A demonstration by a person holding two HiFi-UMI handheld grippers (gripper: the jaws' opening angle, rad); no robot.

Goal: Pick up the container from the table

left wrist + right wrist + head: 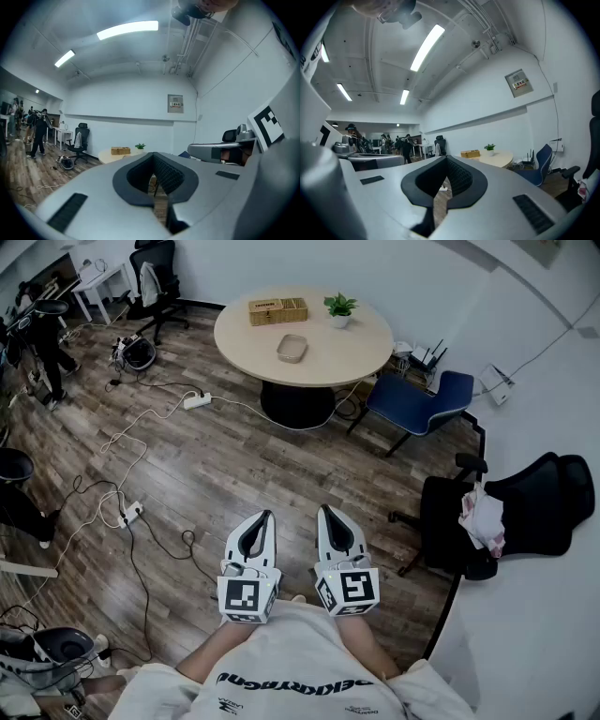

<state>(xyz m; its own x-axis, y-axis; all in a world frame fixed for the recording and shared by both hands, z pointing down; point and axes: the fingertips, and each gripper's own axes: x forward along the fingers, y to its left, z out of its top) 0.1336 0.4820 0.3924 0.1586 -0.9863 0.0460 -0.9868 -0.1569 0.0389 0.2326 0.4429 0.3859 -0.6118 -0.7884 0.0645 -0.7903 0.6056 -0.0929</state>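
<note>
1. The container (292, 348), a shallow beige dish, sits near the middle of the round table (246, 341) at the far side of the room. It lies apart from the box (277, 310) and the potted plant (339, 307) behind it.
2. The step in hand looks like the approach, since both claws are well apart from the table and nothing is being reached for yet.
3. To do it well, the person should walk in over the bare floor (234, 474). That means keeping off the cables (141, 418) on the left and away from the blue chair (427, 401) on the right.
4. A claw needs to spread before it nears the dish. The dish is low, so I judge that one jaw should go inside the rim and one outside, coming in from the near edge.
5. The left claw (267, 514) and the right claw (323, 508) are held side by side close to the person's body and point forward toward the table.
6. Each gripper view shows its jaws pressed together at the tips with nothing between them, and the table stands far beyond them.
</note>
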